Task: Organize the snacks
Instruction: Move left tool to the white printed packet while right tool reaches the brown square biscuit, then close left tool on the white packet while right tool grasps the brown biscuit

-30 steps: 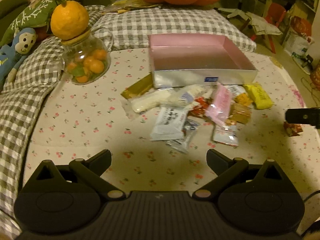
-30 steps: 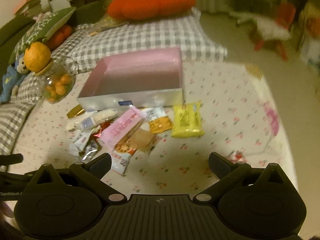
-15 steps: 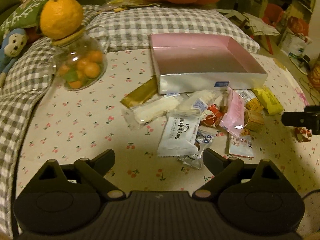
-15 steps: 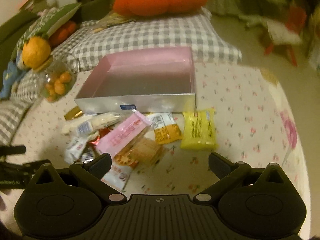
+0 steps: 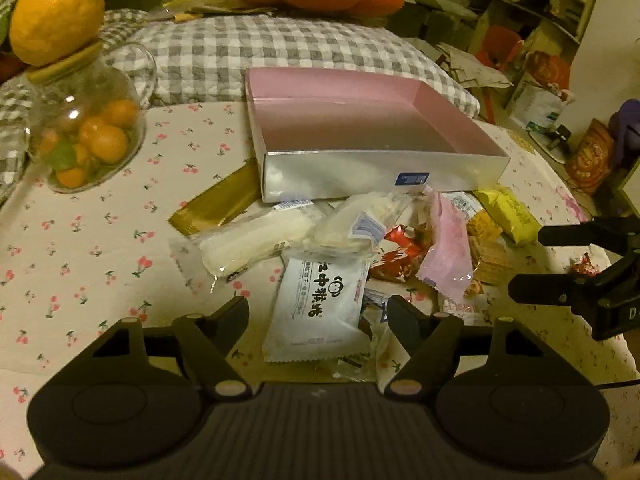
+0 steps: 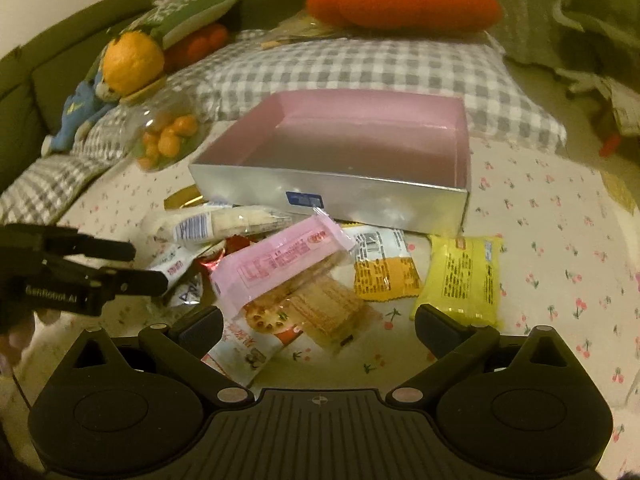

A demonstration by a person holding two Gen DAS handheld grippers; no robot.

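Snacks heaped on cherry-print cloth (image 5: 100, 248) just before the silver-walled, pink-lined box (image 5: 360, 168), nothing inside it. Glass jar (image 5: 80, 136) of small oranges well left of the box, big orange (image 5: 56, 12) on its lid. Yellow packet (image 6: 460, 276) near the box's right front corner; pink wrapper (image 6: 280, 260) in front of the box's wall. White packet (image 5: 320, 308) between left gripper (image 5: 316, 316) jaws, just been closing, pads not pressing. Right gripper (image 6: 320, 324) spread wide over cracker packet (image 6: 328, 312), gripping nothing.
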